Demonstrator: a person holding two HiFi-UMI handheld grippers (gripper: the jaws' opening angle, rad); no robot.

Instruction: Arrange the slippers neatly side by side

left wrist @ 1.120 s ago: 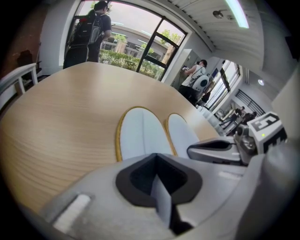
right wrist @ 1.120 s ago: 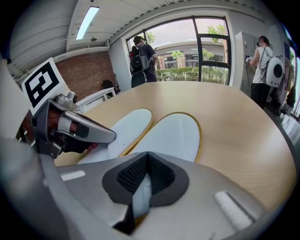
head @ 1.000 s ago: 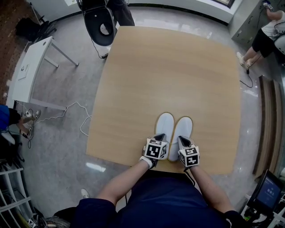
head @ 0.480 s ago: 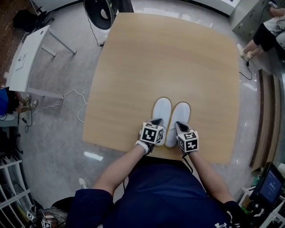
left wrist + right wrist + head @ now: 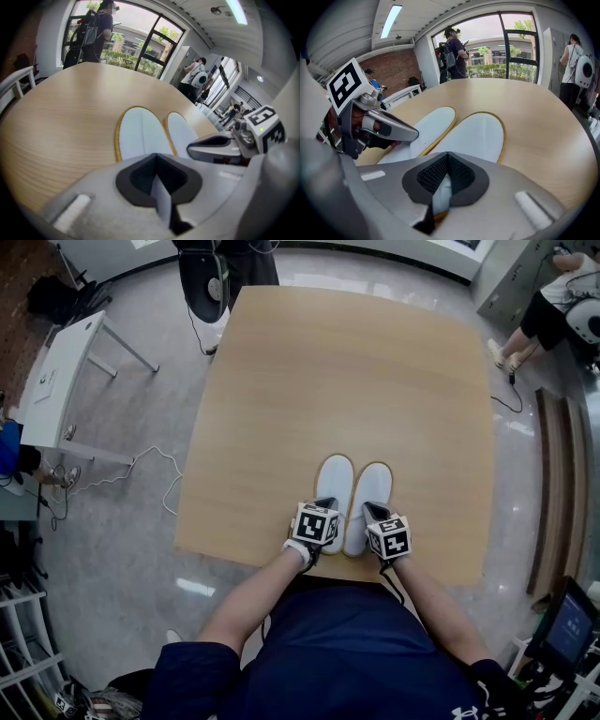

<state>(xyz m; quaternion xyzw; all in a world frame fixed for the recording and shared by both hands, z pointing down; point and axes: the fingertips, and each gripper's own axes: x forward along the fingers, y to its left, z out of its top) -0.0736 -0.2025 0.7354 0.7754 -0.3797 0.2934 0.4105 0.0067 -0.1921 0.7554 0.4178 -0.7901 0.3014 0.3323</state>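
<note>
Two white slippers with yellow rims lie side by side on the wooden table (image 5: pixel 356 371), toes pointing away, heels near its front edge. The left slipper (image 5: pixel 333 484) (image 5: pixel 138 133) and the right slipper (image 5: pixel 373 488) (image 5: pixel 476 133) nearly touch along their length. My left gripper (image 5: pixel 326 508) (image 5: pixel 159 190) is shut on the left slipper's heel, with a thin pale strip showing between its jaws. My right gripper (image 5: pixel 373 514) (image 5: pixel 440 187) is shut on the right slipper's heel, where white fabric and a bit of yellow rim show in the gap. Each gripper shows in the other's view.
The table's front edge (image 5: pixel 328 568) runs just behind the heels. A white side table (image 5: pixel 56 381) and a cable (image 5: pixel 150 470) are on the floor to the left. A black round stand (image 5: pixel 202 282) is at the far end, and a person (image 5: pixel 553 306) stands at the far right.
Only the head camera has shifted. The slippers and both grippers keep about the same place near the front edge, still held at the heels.
</note>
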